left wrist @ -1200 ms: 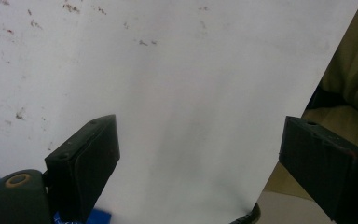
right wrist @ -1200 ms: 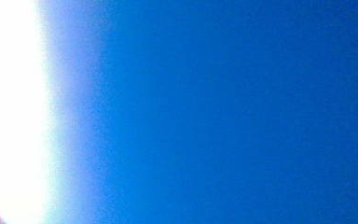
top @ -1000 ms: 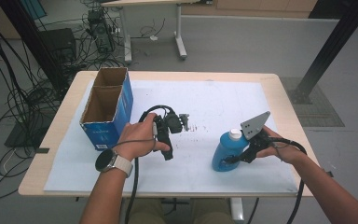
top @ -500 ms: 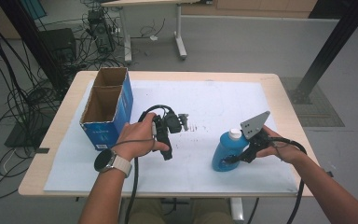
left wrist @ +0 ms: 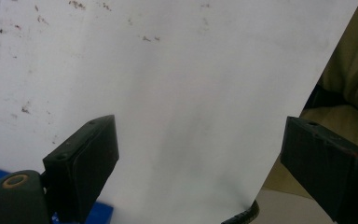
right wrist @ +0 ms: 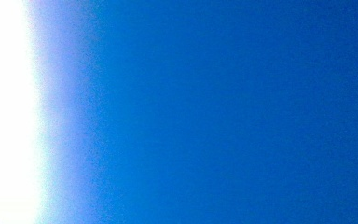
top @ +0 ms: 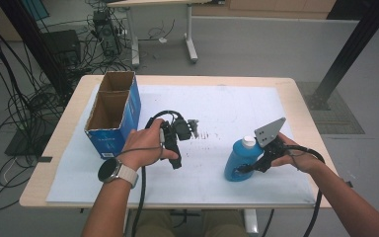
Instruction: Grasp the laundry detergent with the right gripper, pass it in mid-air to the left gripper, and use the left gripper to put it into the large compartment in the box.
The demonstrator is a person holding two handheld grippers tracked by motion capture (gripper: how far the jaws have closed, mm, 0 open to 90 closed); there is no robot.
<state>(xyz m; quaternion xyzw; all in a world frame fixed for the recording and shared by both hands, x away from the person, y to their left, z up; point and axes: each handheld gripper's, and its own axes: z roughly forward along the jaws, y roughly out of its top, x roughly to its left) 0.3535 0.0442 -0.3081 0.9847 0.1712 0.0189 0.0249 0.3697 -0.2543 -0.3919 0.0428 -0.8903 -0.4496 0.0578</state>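
A blue bottle (top: 240,154) with a white cap stands upright on the white sheet at the right. My right gripper (top: 241,170) is shut on the bottle's lower body, with the grey plate on top. In the right gripper view the bottle (right wrist: 214,112) is a blurred blue surface pressed close to the camera. My left gripper (top: 175,160) rests near the middle of the sheet, held by the left hand and pointing toward the person. In the left gripper view my left gripper (left wrist: 205,165) stands open, with bare white paper between its jaws.
A blue cardboard box (top: 128,106) with two open compartments stands at the table's left. The white sheet (top: 227,108) covers most of the wooden table (top: 301,98). Cables trail from both grippers over the near edge. The person's trouser leg (left wrist: 349,70) lies past the sheet's edge.
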